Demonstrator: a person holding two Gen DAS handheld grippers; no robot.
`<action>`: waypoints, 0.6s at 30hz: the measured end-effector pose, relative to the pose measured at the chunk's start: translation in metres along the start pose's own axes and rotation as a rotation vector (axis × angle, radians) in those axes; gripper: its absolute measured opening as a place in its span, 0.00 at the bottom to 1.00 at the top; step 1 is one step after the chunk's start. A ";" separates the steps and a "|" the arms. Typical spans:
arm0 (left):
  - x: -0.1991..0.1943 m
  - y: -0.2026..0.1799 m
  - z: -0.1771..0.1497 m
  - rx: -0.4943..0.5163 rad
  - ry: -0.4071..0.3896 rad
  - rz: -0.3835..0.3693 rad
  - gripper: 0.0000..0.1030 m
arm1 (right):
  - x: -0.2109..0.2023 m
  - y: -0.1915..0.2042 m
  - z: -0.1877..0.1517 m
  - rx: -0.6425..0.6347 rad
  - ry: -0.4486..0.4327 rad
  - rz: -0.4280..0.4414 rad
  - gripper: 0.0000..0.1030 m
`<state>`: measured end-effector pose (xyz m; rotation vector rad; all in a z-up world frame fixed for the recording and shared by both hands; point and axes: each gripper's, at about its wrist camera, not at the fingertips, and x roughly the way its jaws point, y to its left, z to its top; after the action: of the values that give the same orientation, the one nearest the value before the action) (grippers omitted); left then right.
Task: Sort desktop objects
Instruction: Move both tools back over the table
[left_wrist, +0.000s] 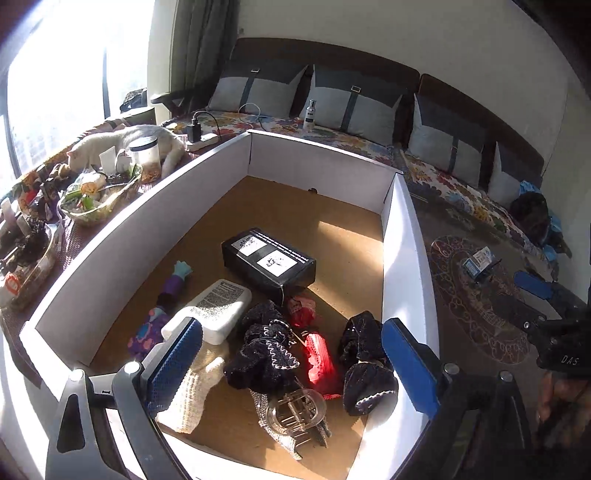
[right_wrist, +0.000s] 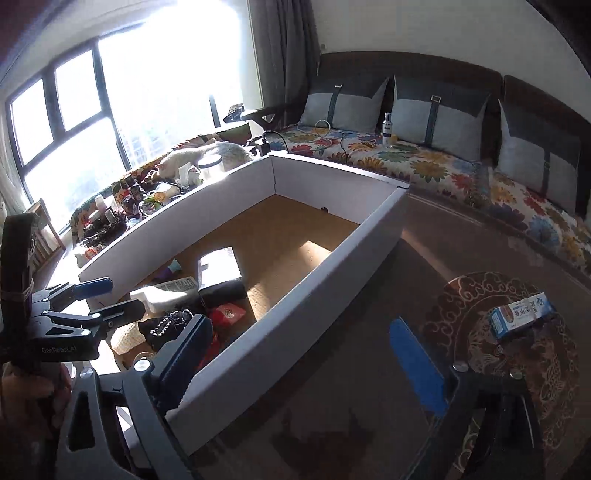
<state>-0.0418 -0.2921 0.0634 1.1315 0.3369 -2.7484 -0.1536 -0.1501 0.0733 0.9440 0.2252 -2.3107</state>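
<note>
A white-walled box (left_wrist: 404, 258) with a brown floor holds a black carton (left_wrist: 269, 263), a white bottle (left_wrist: 218, 310), black scrunchies (left_wrist: 264, 350), a red pouch (left_wrist: 319, 360), a clear hair clip (left_wrist: 297, 410), a cream knit piece (left_wrist: 194, 391) and purple toys (left_wrist: 171, 291). My left gripper (left_wrist: 291, 362) is open and empty above this pile. My right gripper (right_wrist: 306, 365) is open and empty, over the box's right wall (right_wrist: 295, 302) and the dark table. A small blue and white box (right_wrist: 522, 319) lies on the table right of it; it also shows in the left wrist view (left_wrist: 478, 262).
A sofa with grey cushions (right_wrist: 436, 122) and a flowered cover runs along the back. A white cat (left_wrist: 110, 144), a glass bowl (left_wrist: 101, 192) and several jars crowd the table left of the box. A power strip (left_wrist: 201, 140) sits behind the box.
</note>
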 end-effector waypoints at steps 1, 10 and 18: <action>-0.005 -0.014 -0.001 0.023 -0.010 -0.023 0.96 | -0.006 -0.017 -0.013 0.010 0.004 -0.042 0.97; -0.023 -0.179 -0.040 0.300 0.013 -0.254 0.96 | -0.052 -0.175 -0.156 0.156 0.174 -0.361 0.97; 0.059 -0.262 -0.104 0.445 0.194 -0.219 0.96 | -0.086 -0.234 -0.214 0.299 0.182 -0.440 0.97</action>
<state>-0.0721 -0.0153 -0.0111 1.5537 -0.1538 -3.0011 -0.1258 0.1569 -0.0416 1.3712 0.1783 -2.7102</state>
